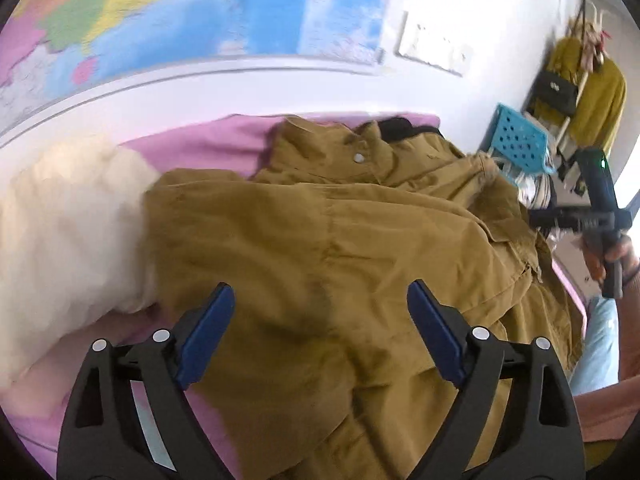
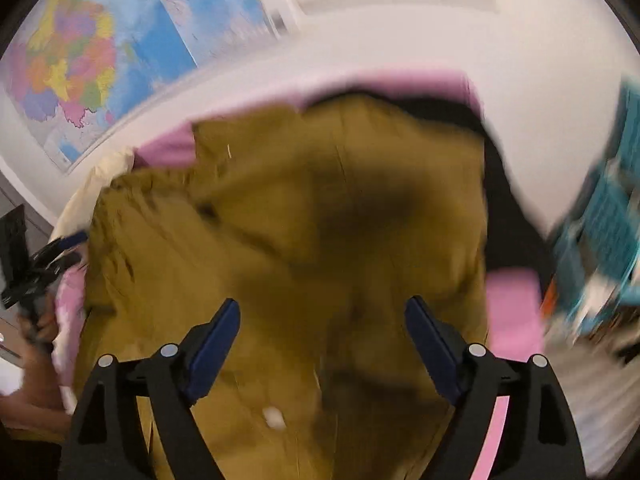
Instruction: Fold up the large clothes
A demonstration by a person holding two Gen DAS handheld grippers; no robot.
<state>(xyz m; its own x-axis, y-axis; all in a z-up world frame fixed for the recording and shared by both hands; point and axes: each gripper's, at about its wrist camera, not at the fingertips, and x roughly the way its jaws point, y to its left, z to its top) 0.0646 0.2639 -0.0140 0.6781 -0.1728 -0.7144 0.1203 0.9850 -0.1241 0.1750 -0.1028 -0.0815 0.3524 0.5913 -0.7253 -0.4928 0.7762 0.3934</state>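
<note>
Nearest the lens in the left wrist view, the left gripper (image 1: 320,304) stands with its blue-padded jaws wide apart and nothing between them, above the mustard-brown jacket (image 1: 320,232). The right gripper (image 2: 322,316), in its own blurred view, likewise shows jaws spread wide over the same cloth, gripping nothing.

The jacket lies rumpled across the middle of a bed with a pink sheet (image 1: 208,140), its collar and a silver snap (image 1: 359,157) toward 12 o'clock in the left view. A dark garment (image 1: 400,126) peeks out just behind the collar. A cream pillow (image 1: 68,216) sits at 9 o'clock, touching the jacket's edge.

Beyond the bed a white wall carries a coloured map (image 1: 180,12) from 10 to 12 o'clock and a white panel (image 1: 434,46) at 1 o'clock. At 2 o'clock stand a turquoise perforated basket (image 1: 518,140) and a rack hung with yellow clothes (image 1: 600,100) and a black bag (image 1: 556,90).

At 3 o'clock in the left view, a hand (image 1: 608,252) holds the right gripper's dark handle beside the bed's edge, clear of the jacket. In the right view, the other hand (image 2: 40,324) grips the left tool at 9 o'clock, near the pillow.
</note>
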